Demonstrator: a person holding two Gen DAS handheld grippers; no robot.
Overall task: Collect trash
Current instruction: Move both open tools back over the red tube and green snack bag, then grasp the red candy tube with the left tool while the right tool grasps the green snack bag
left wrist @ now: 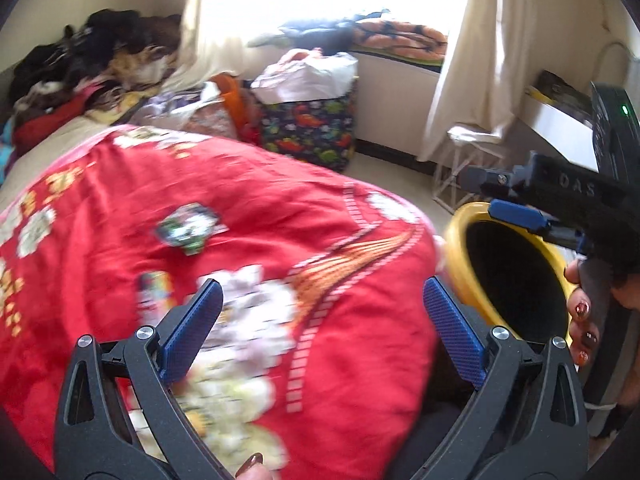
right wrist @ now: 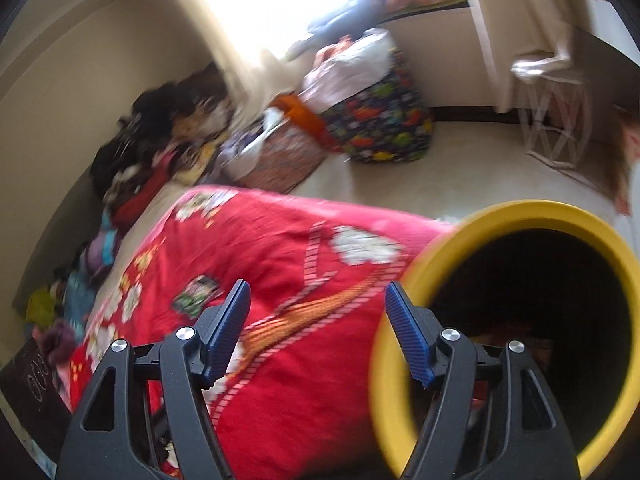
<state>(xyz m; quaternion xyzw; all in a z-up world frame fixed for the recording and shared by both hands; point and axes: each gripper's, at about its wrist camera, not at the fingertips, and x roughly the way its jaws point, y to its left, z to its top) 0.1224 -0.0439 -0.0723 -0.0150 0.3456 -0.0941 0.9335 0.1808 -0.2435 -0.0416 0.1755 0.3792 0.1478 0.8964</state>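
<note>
A yellow-rimmed bin [left wrist: 464, 256] with a dark inside stands beside the bed; in the right wrist view the bin [right wrist: 532, 212] fills the lower right, with something red dimly visible at its bottom. My left gripper [left wrist: 320, 332] is open over the red quilt [left wrist: 248, 216], nothing between its blue pads. My right gripper [right wrist: 318, 330] is open too, empty, its right finger in front of the bin's rim. In the left wrist view the right gripper [left wrist: 520, 208] reaches over the bin, held by a hand [left wrist: 584, 320]. A small green and white wrapper [left wrist: 188, 228] lies on the quilt, also the wrapper [right wrist: 196, 292] ahead of my right gripper.
A pile of dark clothes [left wrist: 92, 60] lies at the bed's far end. A dinosaur-print bag [left wrist: 312, 128] stuffed with white plastic stands on the floor by the window. A white wire stand [right wrist: 556, 128] sits near the curtain [left wrist: 472, 60]. Pale floor [right wrist: 460, 172] lies beyond the bin.
</note>
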